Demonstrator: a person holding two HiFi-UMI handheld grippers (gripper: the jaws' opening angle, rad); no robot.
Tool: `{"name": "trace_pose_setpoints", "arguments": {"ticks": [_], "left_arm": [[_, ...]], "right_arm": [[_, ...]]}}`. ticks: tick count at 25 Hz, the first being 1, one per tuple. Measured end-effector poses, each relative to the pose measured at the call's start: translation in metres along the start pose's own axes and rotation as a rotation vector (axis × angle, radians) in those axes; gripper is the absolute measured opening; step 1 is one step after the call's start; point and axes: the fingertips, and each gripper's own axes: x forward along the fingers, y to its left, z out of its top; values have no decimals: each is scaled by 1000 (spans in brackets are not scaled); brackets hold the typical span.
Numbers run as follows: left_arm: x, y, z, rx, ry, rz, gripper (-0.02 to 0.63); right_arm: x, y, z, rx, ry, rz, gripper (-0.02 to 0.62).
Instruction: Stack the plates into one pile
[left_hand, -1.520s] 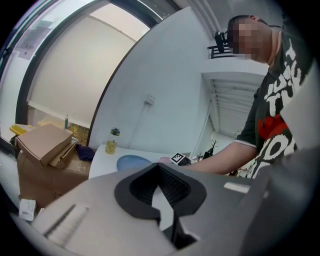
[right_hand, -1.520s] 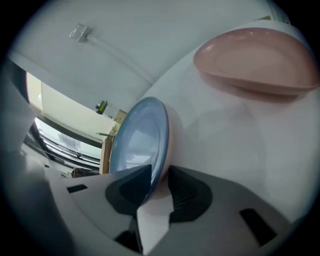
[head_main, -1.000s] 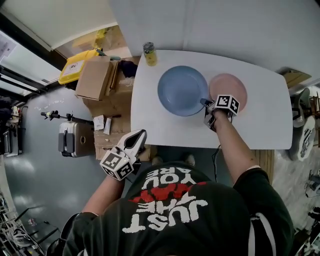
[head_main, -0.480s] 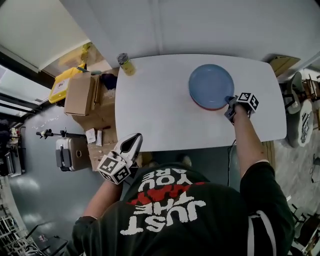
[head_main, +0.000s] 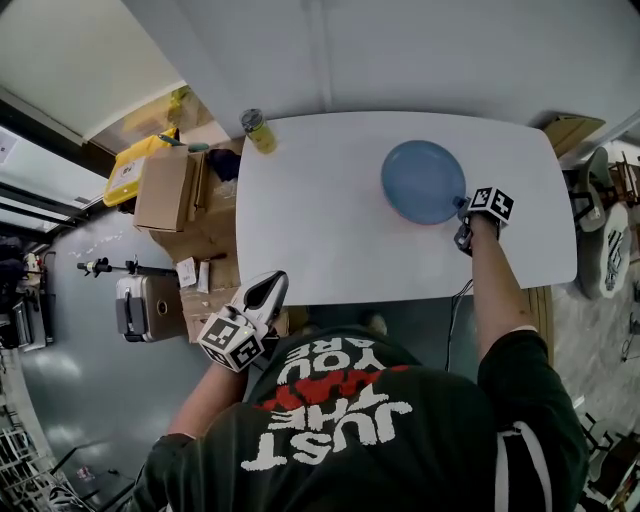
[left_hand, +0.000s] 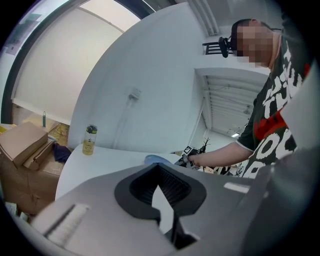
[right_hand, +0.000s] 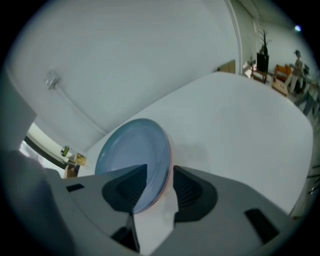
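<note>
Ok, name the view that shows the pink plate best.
The right gripper view: the pink plate shows as a thin rim under the blue plate, between the right gripper's opening jaws. In the head view the blue plate covers it; the left gripper view shows only a distant blue sliver.

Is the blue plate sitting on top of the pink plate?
Yes, on top. The blue plate lies flat over the pink plate, whose rim just peeks out underneath in the right gripper view.
</note>
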Motion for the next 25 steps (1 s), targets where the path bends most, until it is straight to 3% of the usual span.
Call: {"name": "trace_pose_setpoints", "arguments": {"ticks": [3,4,6,8,10,13,16,19,25], "left_arm": [[-10,8,-1,1,-15,-11,5],[-14,11,-1,1,-21,-16,5],[-22,18,0,0,-30,-26,5],[-29,23,1,0,-37,-44,5],[-34,26,-1,2,-41,-70,5],[-34,25,-7,16,-33,-124,5],[-24,19,-8,16,-28,-169,5],[-5,-2,1,31,-38,-189,5],[59,-84,7,118,-78,-181,4]], "right_arm": [[-30,9,12,-127,-106,-33,153],[-41,22,10,-164,-144,9,152],[-63,68,-15,-245,-171,192,150],[-86,127,-72,-363,-119,425,77],[-107,181,-145,-528,-46,586,41],[-126,228,-242,-734,31,650,12],[-143,244,-301,-835,74,697,8],[-165,232,-284,-840,15,725,8],[-213,141,-154,-791,-203,727,8]]}}
